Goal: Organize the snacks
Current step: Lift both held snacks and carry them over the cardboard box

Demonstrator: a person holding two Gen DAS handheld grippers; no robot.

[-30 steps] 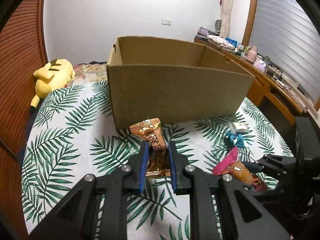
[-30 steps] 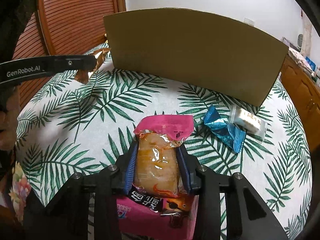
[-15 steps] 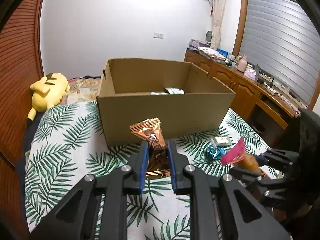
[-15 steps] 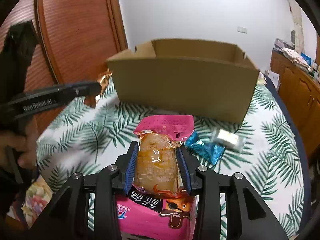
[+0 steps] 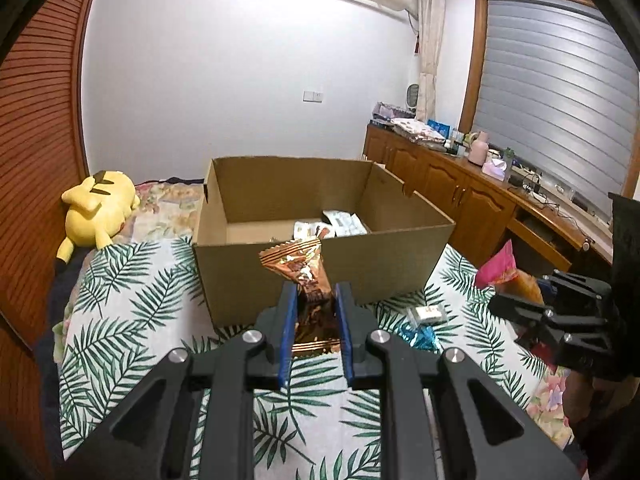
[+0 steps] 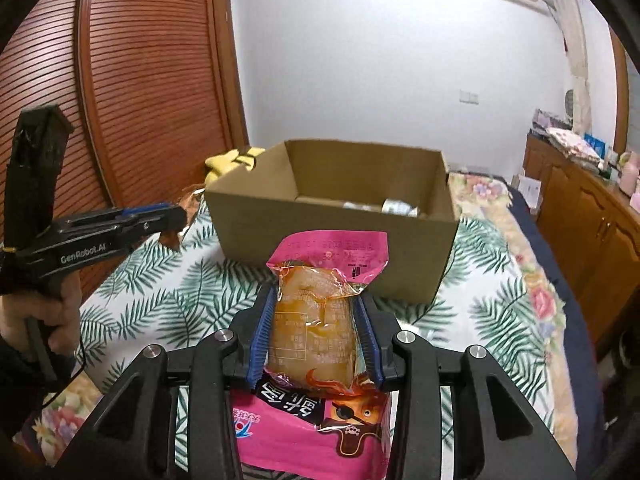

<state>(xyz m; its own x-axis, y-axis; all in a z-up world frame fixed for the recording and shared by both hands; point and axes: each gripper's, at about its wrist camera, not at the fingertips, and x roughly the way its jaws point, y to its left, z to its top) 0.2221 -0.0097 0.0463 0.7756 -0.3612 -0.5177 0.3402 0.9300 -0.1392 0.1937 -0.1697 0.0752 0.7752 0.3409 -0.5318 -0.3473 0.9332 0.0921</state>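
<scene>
My left gripper (image 5: 315, 296) is shut on a copper foil snack packet (image 5: 298, 264), held up in front of the open cardboard box (image 5: 320, 264). My right gripper (image 6: 315, 304) is shut on a pink packet with an orange snack (image 6: 316, 312), also raised before the cardboard box (image 6: 332, 248). In the left wrist view the right gripper (image 5: 520, 300) shows at the right with the pink packet (image 5: 498, 272). The left gripper (image 6: 176, 218) shows at the left of the right wrist view. Several wrapped snacks (image 5: 340, 224) lie inside the box.
A blue foil snack (image 5: 420, 338) and a small clear-wrapped snack (image 5: 428, 313) lie on the palm-leaf bedspread (image 5: 132, 320) near the box's right corner. A yellow plush toy (image 5: 100, 210) lies at the far left. Wooden cabinets (image 5: 472, 200) line the right side; a slatted wardrobe (image 6: 140, 80) stands left.
Both grippers have risen with their packets, so the box's inside and the snacks in it have come into view. The bedspread and loose snacks now sit lower and farther off.
</scene>
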